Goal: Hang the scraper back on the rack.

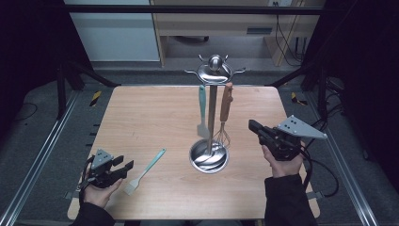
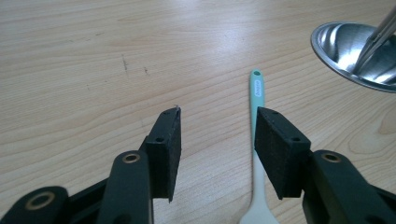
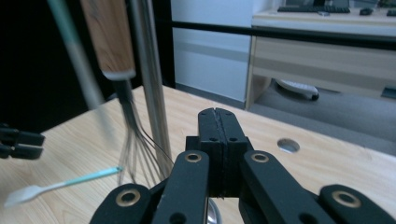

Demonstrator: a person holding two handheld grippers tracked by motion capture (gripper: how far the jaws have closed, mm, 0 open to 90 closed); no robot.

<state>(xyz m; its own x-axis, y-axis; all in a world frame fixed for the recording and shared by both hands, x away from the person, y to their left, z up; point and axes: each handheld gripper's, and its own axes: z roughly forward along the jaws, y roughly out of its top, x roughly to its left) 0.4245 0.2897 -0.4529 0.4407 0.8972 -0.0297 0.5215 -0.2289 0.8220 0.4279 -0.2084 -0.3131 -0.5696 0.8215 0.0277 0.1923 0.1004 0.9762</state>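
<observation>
1. Near the table's left front corner, I hold the left gripper [image 1: 123,168] low over the wooden table [image 1: 141,113], its jaws pointing right toward the stand.
2. Its jaws stand well apart and grip nothing. In the left gripper view the bare pads [image 2: 280,149] flank open table surface.
3. I find the brush with the teal handle [image 1: 146,171] lying flat on the table just to the right of that gripper, white head nearer me, handle tip pointing toward the stand's base. In the left gripper view its handle [image 2: 257,93] runs beside the right-hand pad; whether it touches the pad I cannot tell.
4. At the right side of the table, I hold the right gripper [image 1: 252,125] raised above the surface, jaws pointing left toward the stand.
5. Its jaws are pressed fully together with nothing between them, as the right gripper view [image 3: 217,116] confirms.
6. At the table's centre stands the metal utensil stand [image 1: 210,113], its round base dish [image 1: 209,157] on the wood.
7. A teal spatula [image 1: 202,110] and a wood-handled whisk [image 1: 226,113] hang from its top hooks, side by side about the pole.
</observation>
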